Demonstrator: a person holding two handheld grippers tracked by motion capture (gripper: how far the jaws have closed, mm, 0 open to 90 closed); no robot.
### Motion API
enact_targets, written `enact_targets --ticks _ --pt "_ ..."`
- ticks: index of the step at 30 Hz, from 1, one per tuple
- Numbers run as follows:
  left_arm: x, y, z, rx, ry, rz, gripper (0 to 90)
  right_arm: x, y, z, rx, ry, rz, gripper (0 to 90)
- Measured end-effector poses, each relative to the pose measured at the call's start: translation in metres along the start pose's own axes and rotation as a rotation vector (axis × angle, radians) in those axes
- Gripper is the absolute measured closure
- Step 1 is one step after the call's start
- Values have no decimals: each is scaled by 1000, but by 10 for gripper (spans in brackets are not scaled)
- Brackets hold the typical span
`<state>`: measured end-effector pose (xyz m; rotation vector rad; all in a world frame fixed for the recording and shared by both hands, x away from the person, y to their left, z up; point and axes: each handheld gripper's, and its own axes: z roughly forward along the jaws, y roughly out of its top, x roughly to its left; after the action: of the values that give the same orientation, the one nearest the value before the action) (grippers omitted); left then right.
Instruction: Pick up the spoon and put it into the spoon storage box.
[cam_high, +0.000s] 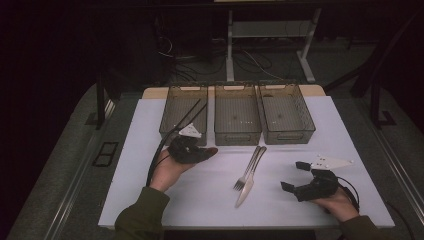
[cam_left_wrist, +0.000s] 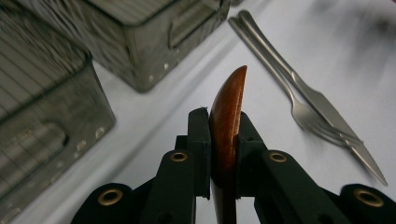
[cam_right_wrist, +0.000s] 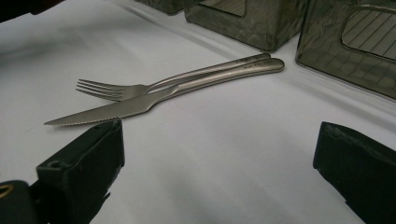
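Forearms come in from the near edge, one gripper per hand. Right gripper sits low on the white table, jaws wide apart, nothing btwn them, pointed toward the cutlery. Left gripper is raised w/ jaws clamped on a wooden utensil, reddish-brown, rounded tip sticking out past the pads and seen edge-on; can't tell if it's a spoon or spatula. Mid-table, fork and knife lie touching, handles side by side, pointing toward the bins. Further back, three clear bins in a row: left bin, middle bin, right bin, all looking empty; left gripper hangs just in front of the left one.

Risks, as I judge them: grip is on a narrow, smooth curved edge, so the wood could twist or slide out mid-carry. Lifted too little, the tip may catch the bin's near wall and shove the bin back. Right gripper reaching in could knock fork and knife apart.
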<state>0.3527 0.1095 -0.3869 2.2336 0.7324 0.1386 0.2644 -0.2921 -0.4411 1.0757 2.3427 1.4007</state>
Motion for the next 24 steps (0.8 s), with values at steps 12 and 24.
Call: enact_targets --ticks 12,24 --pt "6 31 2 -50 -4 -4 795 0 0 1 2 0 0 14" --pt "18 61 6 -72 4 -18 796 -1 0 0 -3 0 5 14"
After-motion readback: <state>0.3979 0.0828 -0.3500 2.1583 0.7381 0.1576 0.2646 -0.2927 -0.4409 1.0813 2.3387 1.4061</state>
